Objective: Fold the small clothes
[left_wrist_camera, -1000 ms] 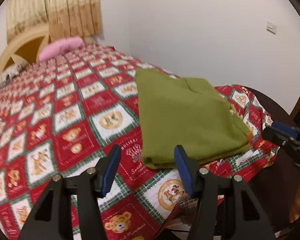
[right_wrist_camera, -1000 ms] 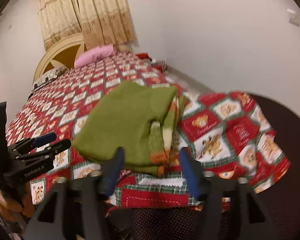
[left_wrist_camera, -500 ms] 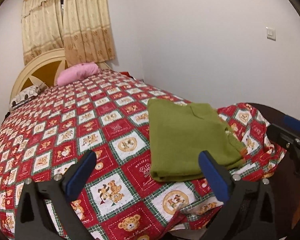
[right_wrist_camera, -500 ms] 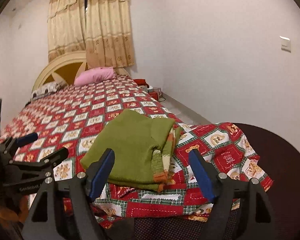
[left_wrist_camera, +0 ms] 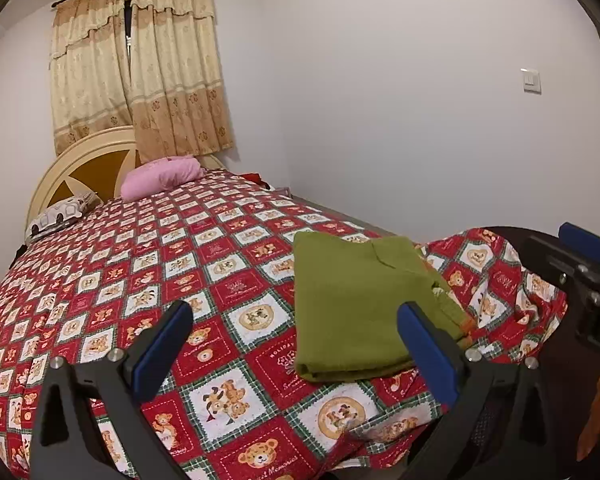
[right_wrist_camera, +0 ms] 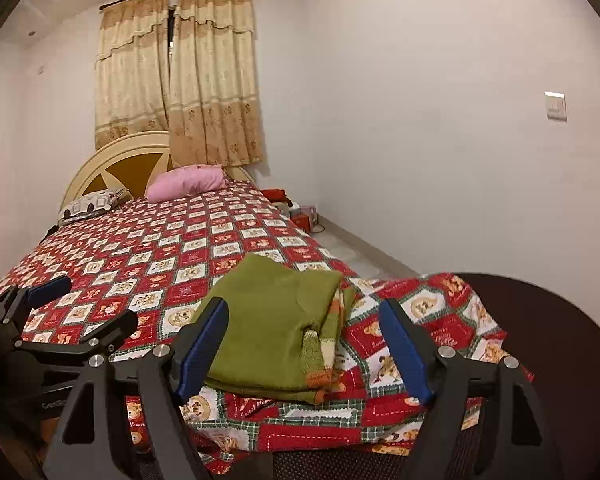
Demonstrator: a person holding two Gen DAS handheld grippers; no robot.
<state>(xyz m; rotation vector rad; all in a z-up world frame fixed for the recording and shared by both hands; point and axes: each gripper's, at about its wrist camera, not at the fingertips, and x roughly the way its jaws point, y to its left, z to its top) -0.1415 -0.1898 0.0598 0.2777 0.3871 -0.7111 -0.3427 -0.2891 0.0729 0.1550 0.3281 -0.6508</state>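
Left wrist view: I'm holding both grippers, left (left_wrist_camera: pixel 295 344) and right (right_wrist_camera: pixel 306 348), spread and empty, right just been opening, over folded sweater (left_wrist_camera: pixel 360 308) on bed (left_wrist_camera: pixel 179 264).

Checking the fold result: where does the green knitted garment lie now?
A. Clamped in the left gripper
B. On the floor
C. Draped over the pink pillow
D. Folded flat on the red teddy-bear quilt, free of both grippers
D: the green knitted garment lies folded on the red teddy-bear quilt, and neither open gripper touches it.

The folded olive-green knit garment (right_wrist_camera: pixel 267 332) looks soft and matt, the red teddy-bear patchwork quilt (left_wrist_camera: pixel 147 272) is stitched cotton I think, and the gripper's blue pads (right_wrist_camera: pixel 404 354) seem rubbery.
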